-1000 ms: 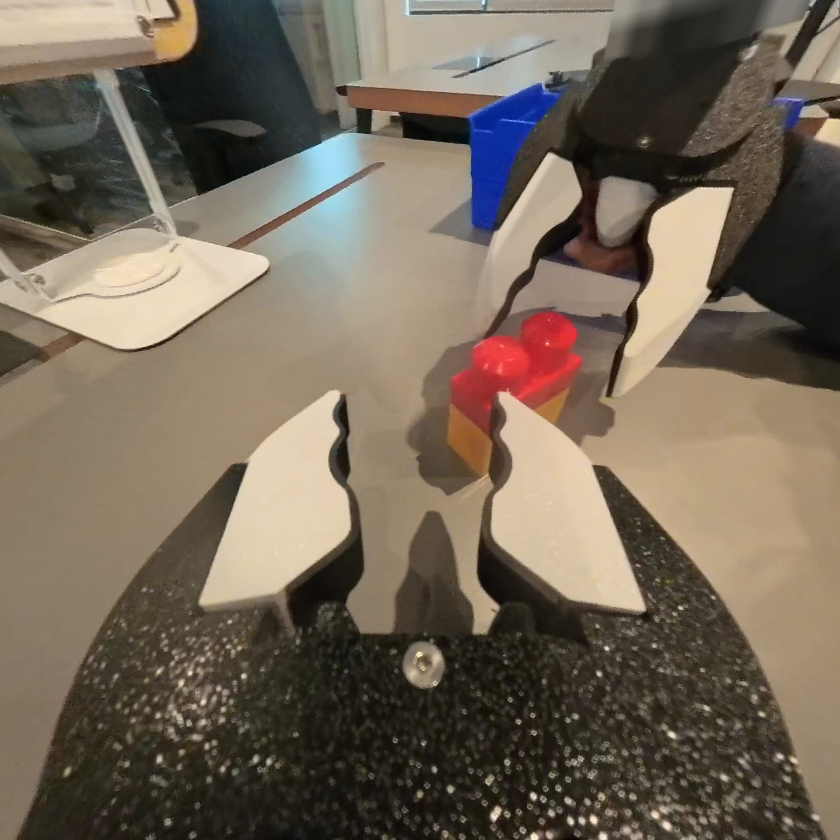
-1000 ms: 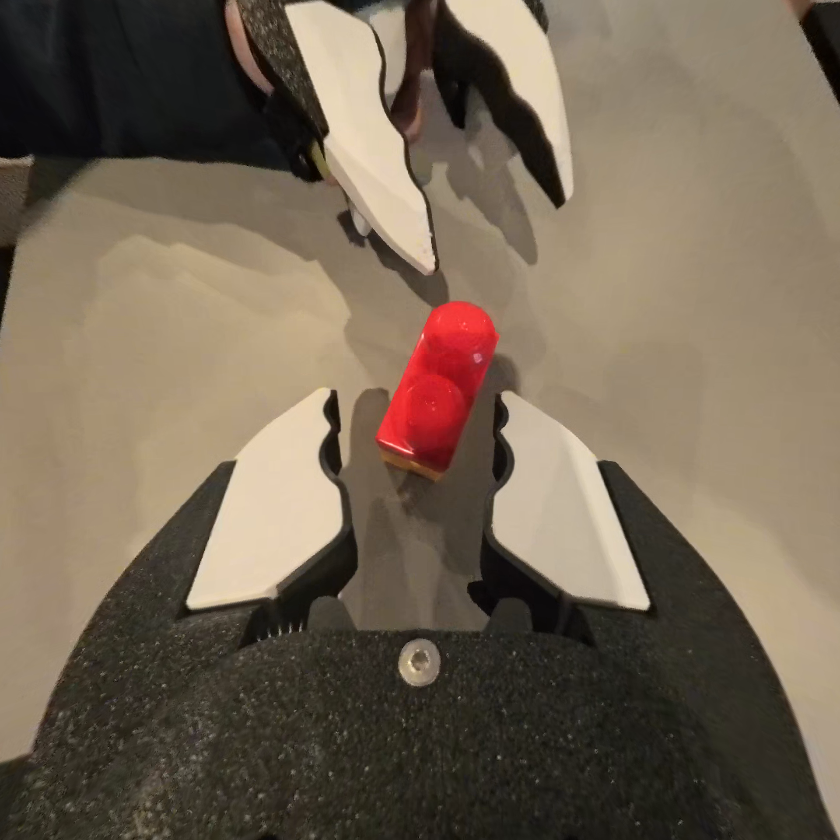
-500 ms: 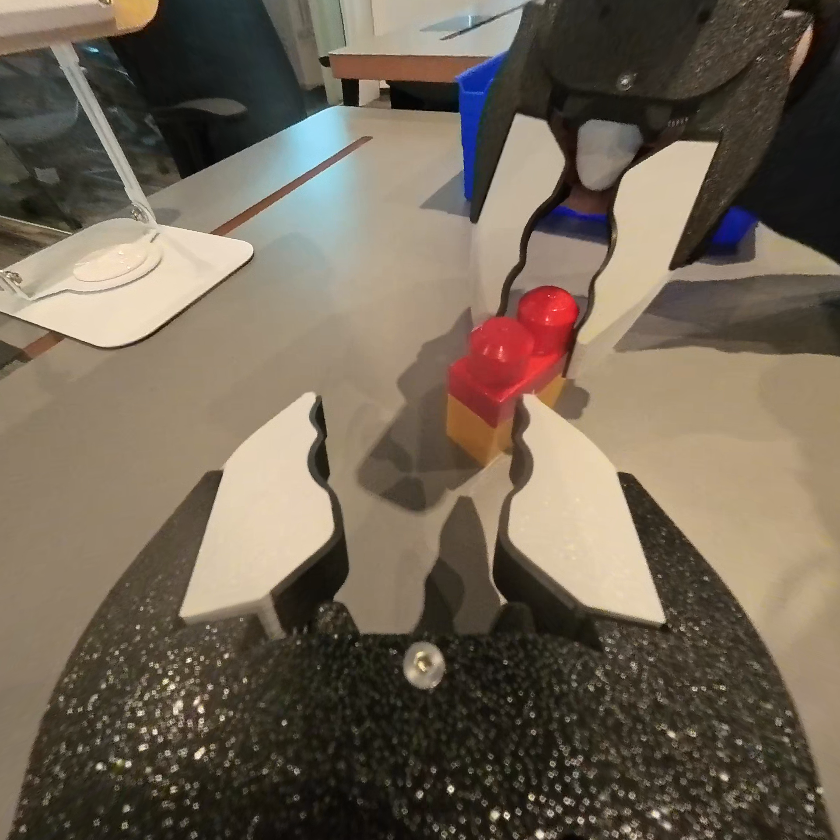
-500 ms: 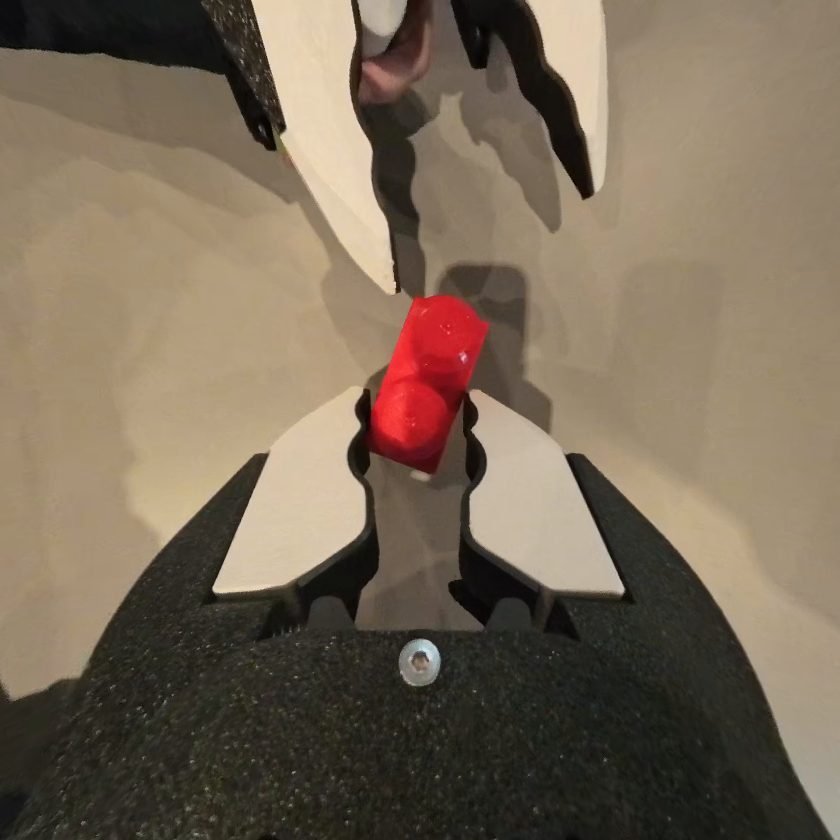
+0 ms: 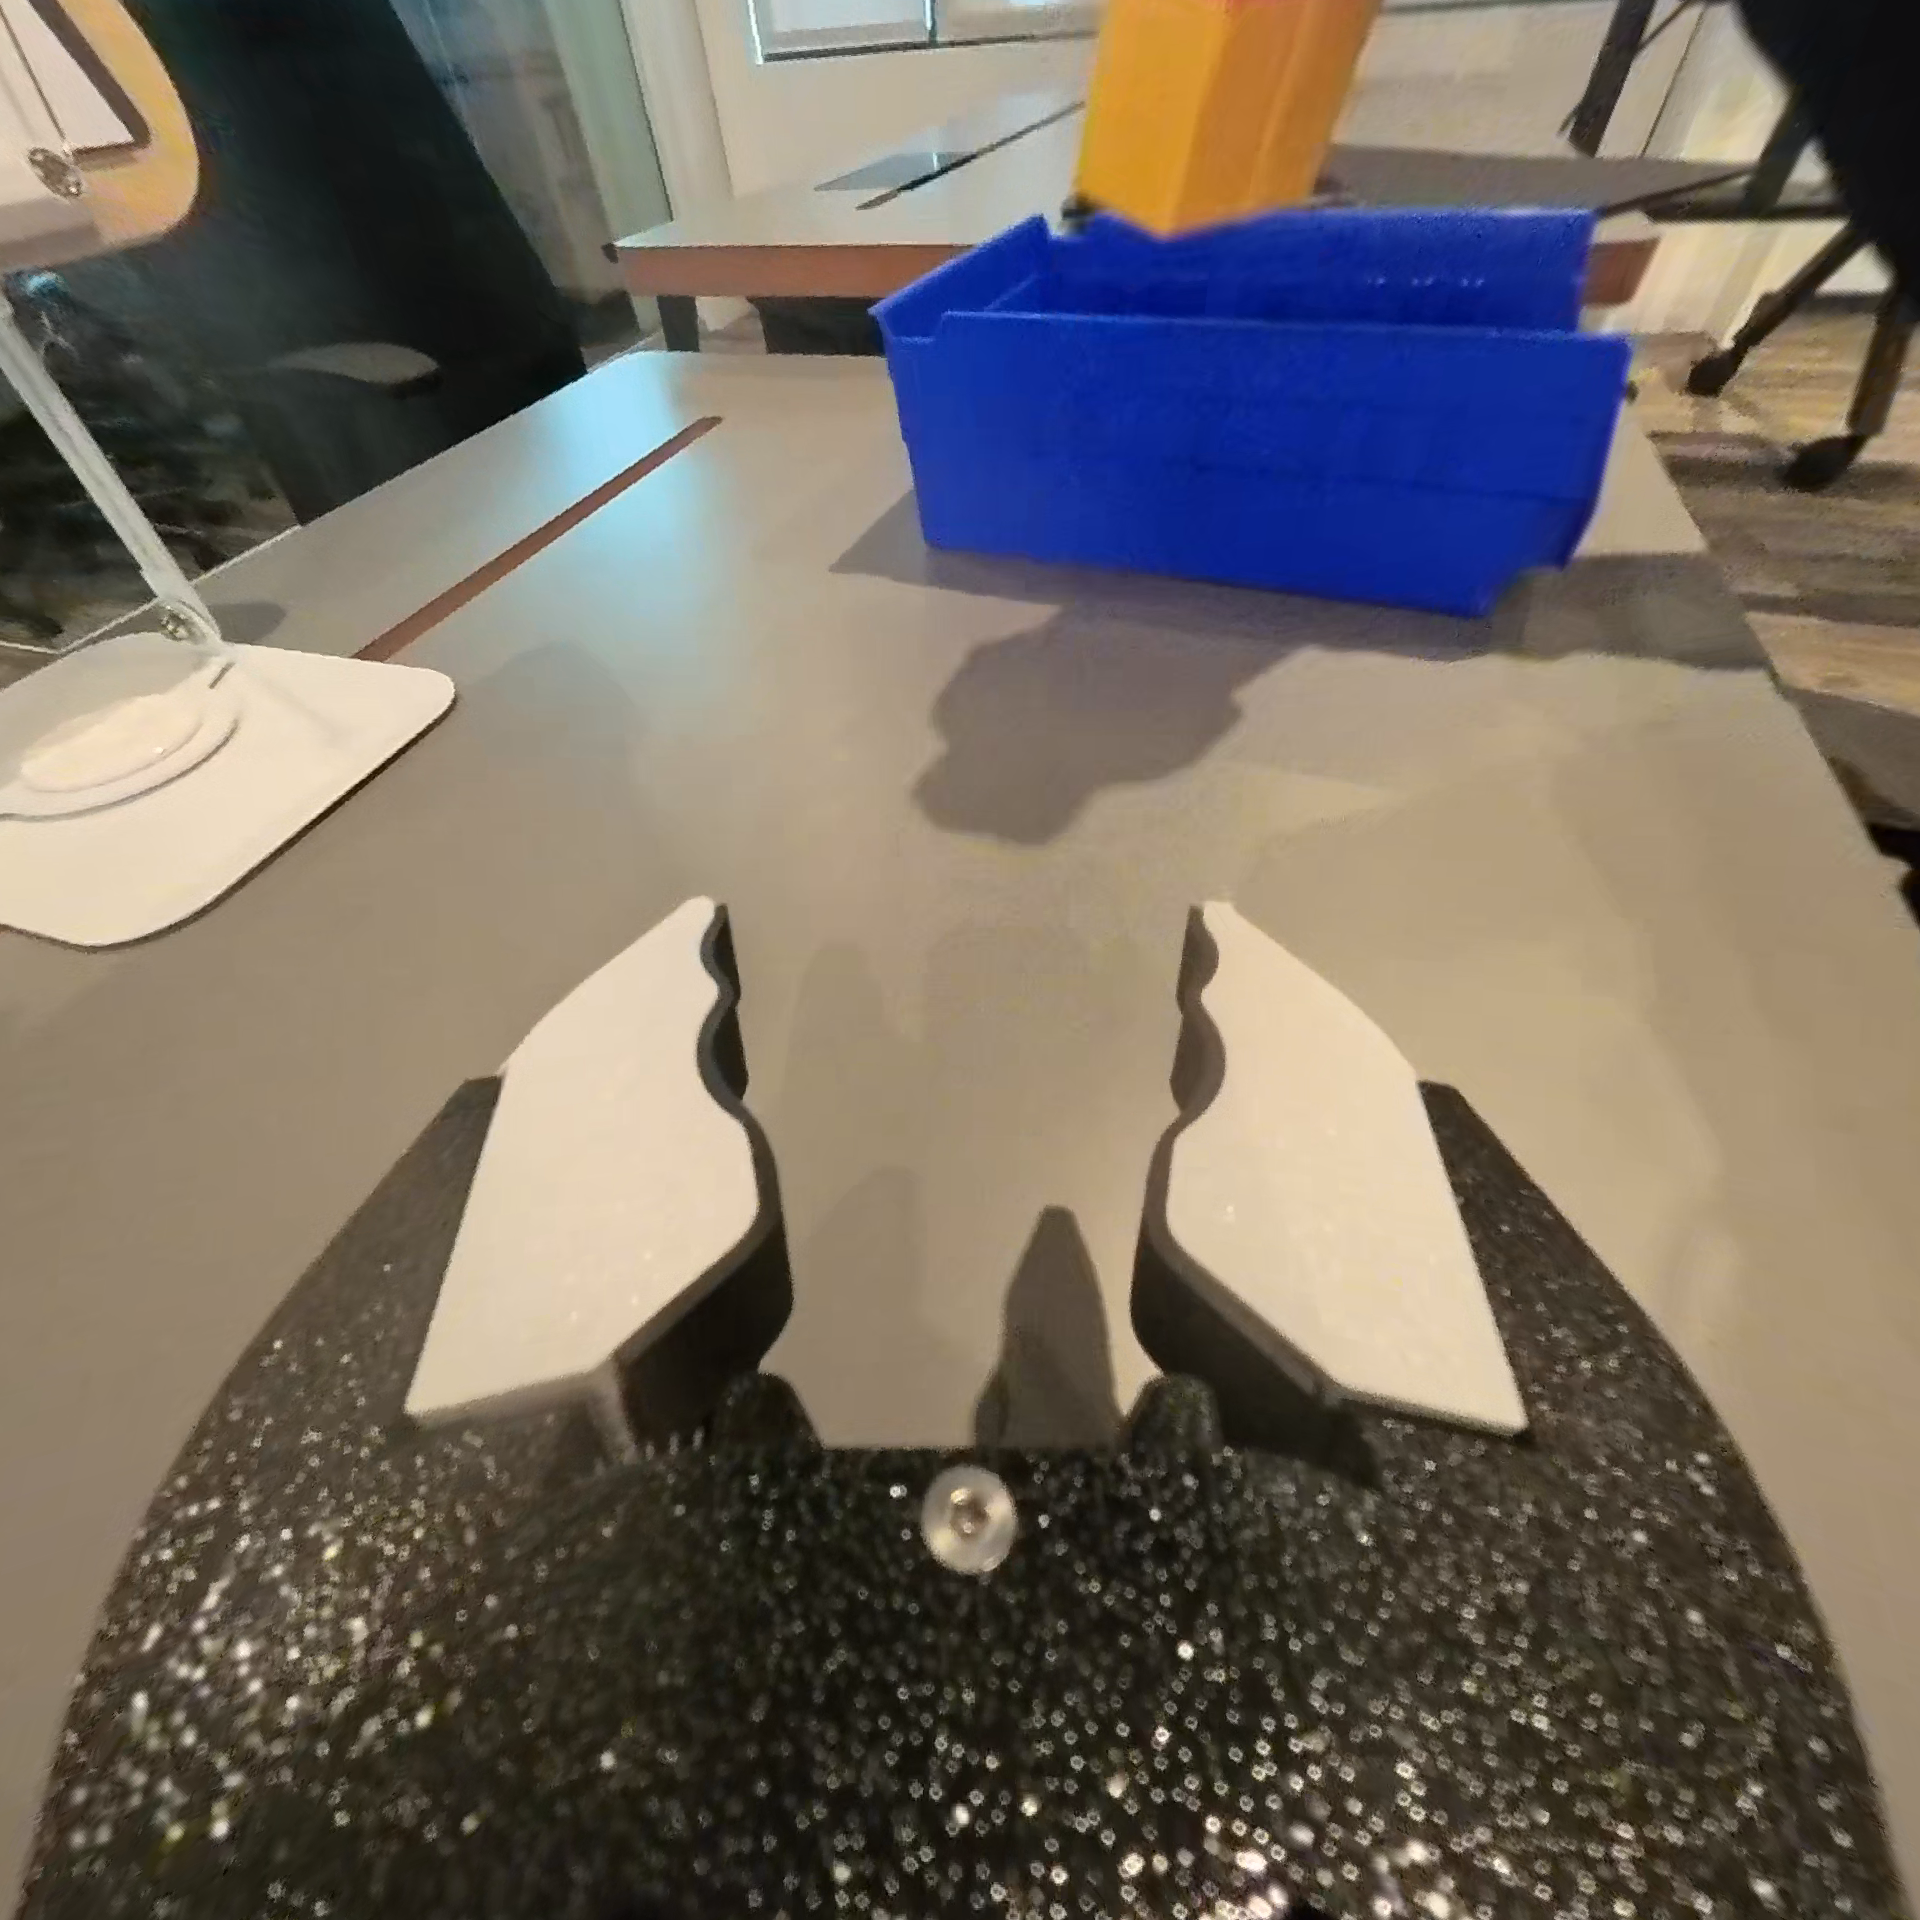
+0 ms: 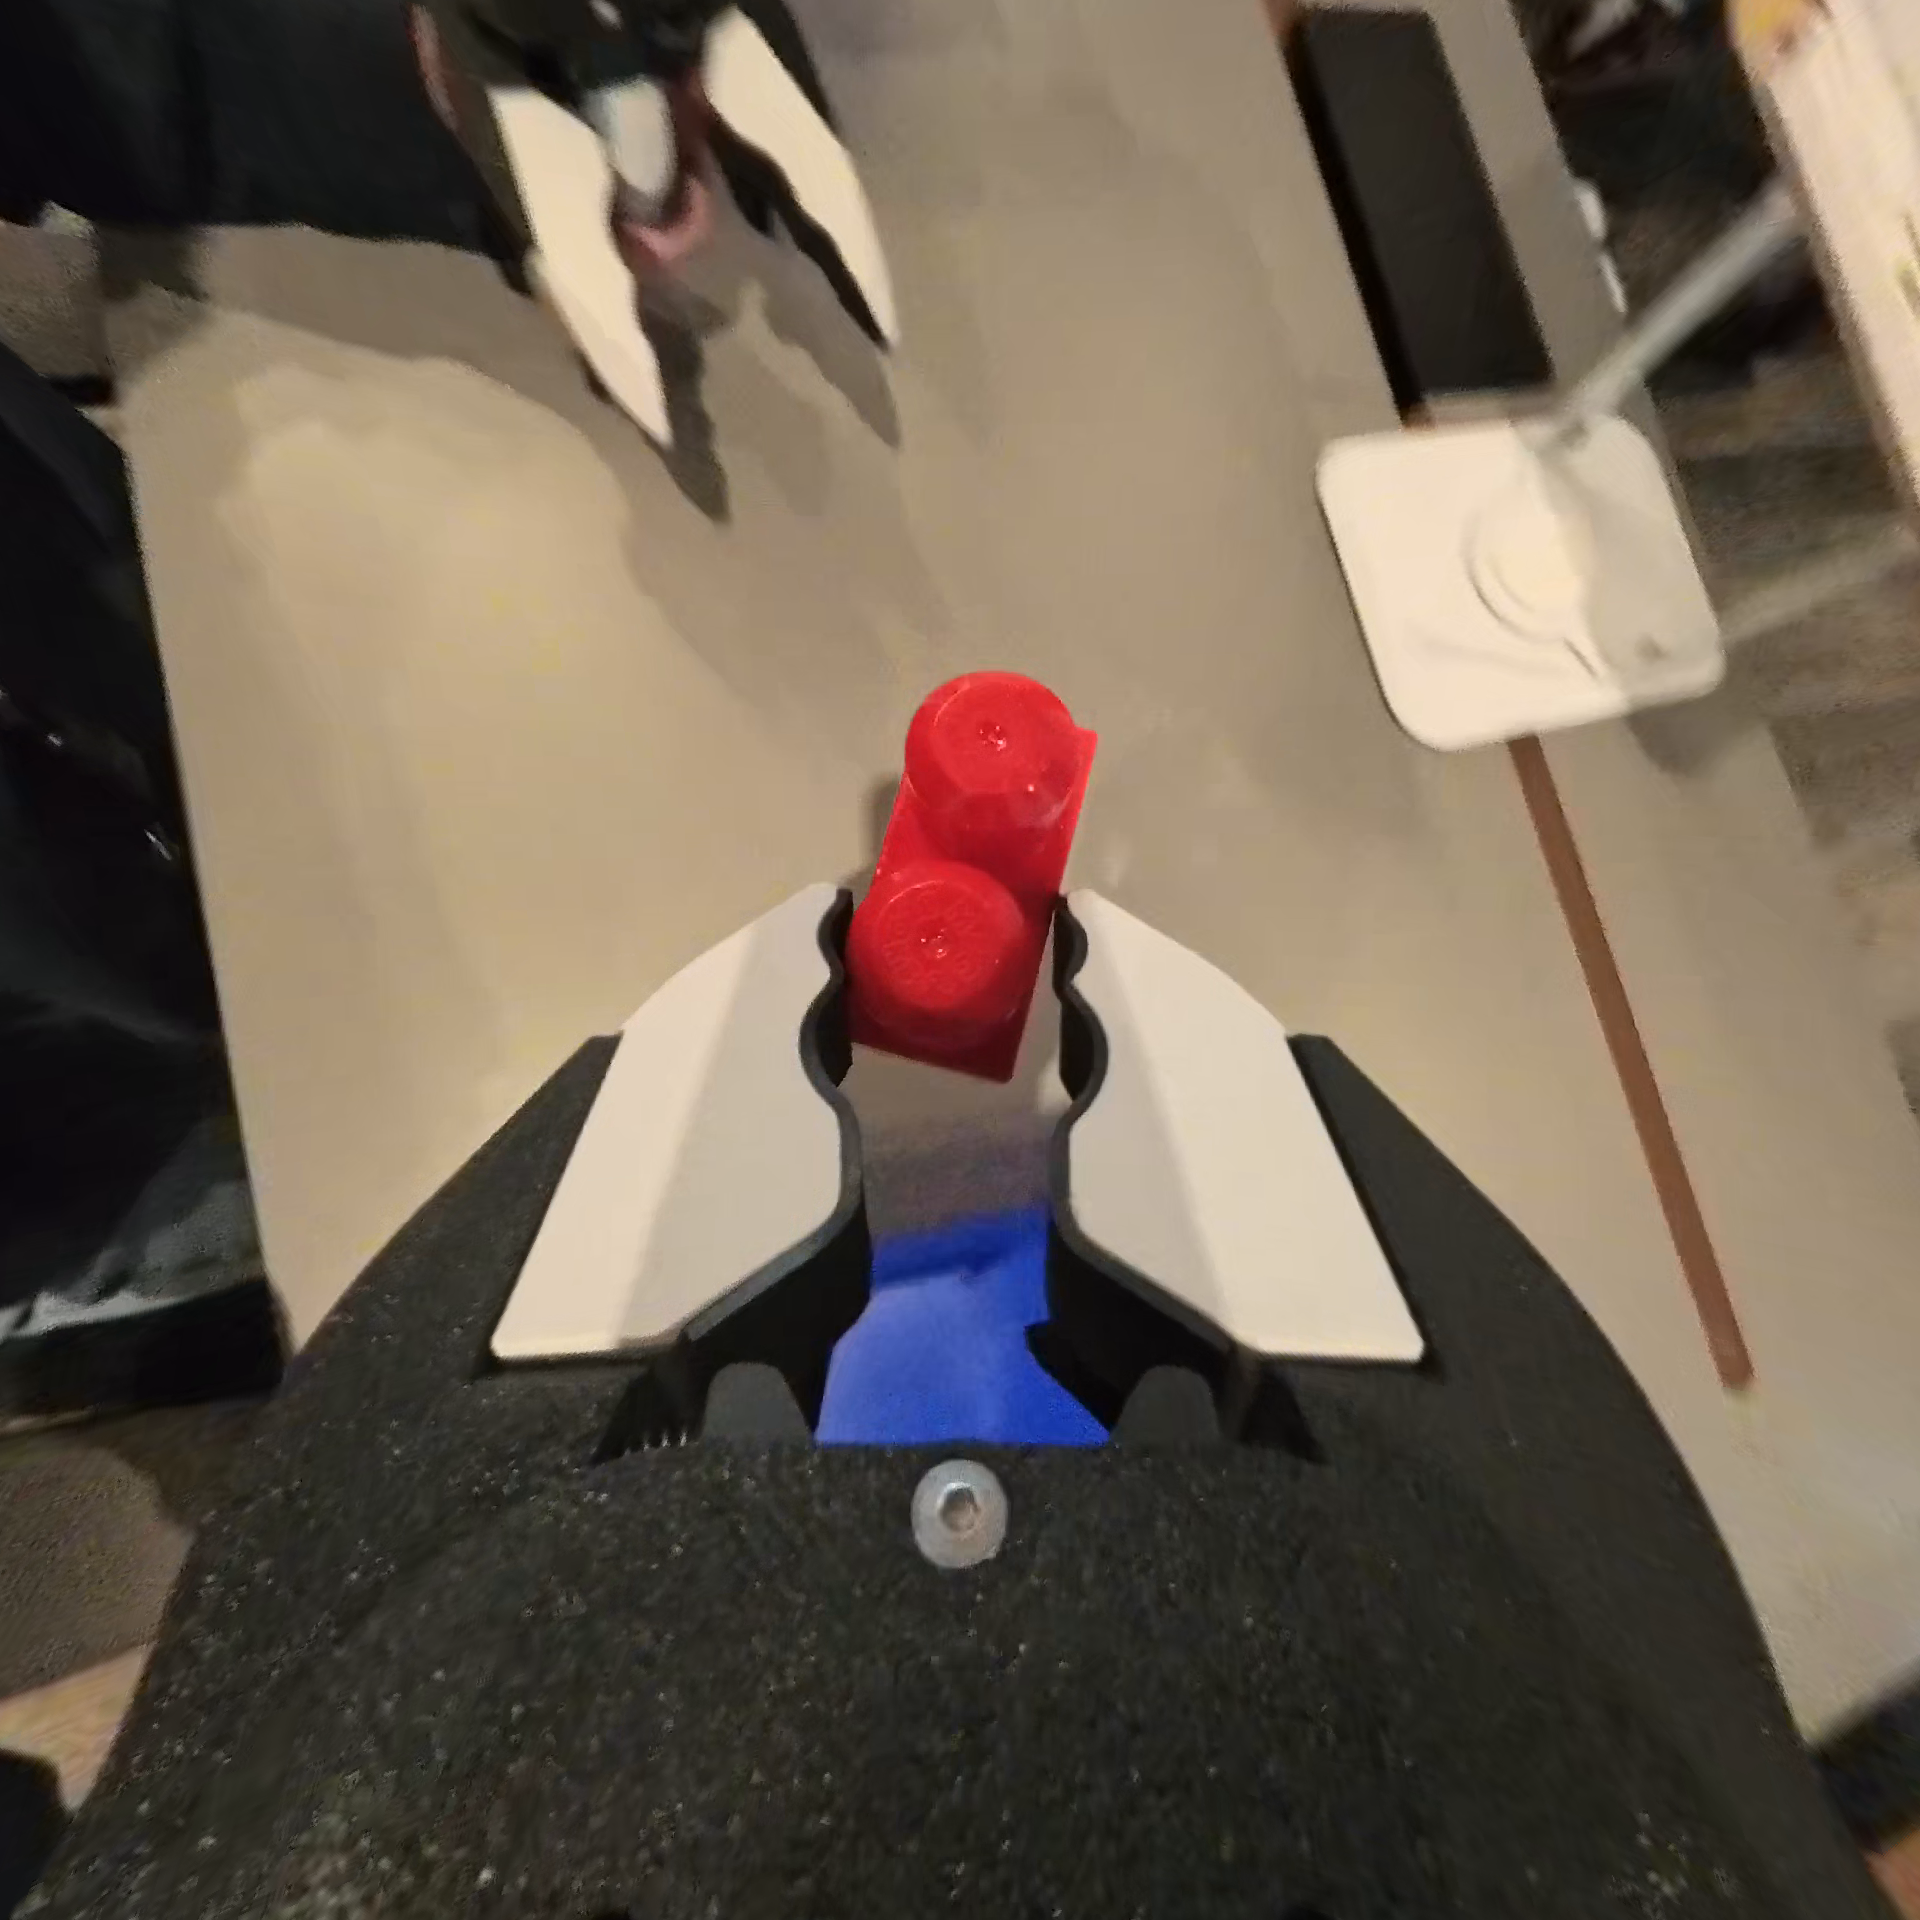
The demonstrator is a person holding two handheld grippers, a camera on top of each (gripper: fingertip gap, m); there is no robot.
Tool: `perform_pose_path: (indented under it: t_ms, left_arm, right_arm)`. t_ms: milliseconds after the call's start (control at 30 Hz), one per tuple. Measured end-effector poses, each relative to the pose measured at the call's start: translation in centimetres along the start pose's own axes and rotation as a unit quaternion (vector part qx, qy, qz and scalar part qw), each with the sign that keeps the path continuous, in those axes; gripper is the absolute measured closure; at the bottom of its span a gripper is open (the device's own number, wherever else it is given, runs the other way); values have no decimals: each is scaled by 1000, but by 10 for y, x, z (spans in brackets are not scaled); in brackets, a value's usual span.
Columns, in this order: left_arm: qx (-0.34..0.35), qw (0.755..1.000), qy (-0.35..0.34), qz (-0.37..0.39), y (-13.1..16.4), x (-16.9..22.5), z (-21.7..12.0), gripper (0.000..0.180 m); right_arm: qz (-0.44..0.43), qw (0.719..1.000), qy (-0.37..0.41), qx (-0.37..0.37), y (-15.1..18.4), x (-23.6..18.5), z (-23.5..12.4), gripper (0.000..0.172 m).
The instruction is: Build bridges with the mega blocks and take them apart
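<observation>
Two stacked blocks, red block (image 6: 971, 883) over orange block (image 5: 1216, 104), clamped in right gripper (image 6: 951, 914), pads pressing red block's sides, lifted clear of grey table (image 5: 727, 727), above near rim of blue bin (image 5: 1247, 436). Left gripper (image 5: 956, 914) spread wide, bare, low over table, well short of bin. White stand base (image 5: 208, 769) left of bin.

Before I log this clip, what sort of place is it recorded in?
Most likely an office or meeting room, not a home. A long grey table carries a blue bin, a second table stands behind it, and a wheeled chair base rests on the floor.
</observation>
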State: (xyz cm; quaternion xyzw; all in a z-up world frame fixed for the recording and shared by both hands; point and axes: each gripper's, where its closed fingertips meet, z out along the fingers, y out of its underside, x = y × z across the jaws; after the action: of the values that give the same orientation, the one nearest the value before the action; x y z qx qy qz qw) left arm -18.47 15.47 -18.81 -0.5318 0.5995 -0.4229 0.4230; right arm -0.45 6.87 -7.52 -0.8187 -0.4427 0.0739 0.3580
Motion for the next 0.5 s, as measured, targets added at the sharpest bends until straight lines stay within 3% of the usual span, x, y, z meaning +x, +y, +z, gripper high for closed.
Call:
perform_pose_path:
  t_ms: [100,200,333,500]
  left_arm:
    - [-10,1000,-13,3,4,-6,-1,99]
    - [-5,1000,-19,-5,4,-11,-2,100]
    - [-14,999,-29,-8,9,-17,1,100]
    - [-10,999,-32,-23,9,-20,4,101]
  right_arm:
    - [42,998,28,-29,56,39,-35,135]
    - [54,997,27,-40,105,64,-45,135]
    - [43,998,3,-52,150,83,-24,135]
    - [4,997,-41,-66,177,87,11,135]
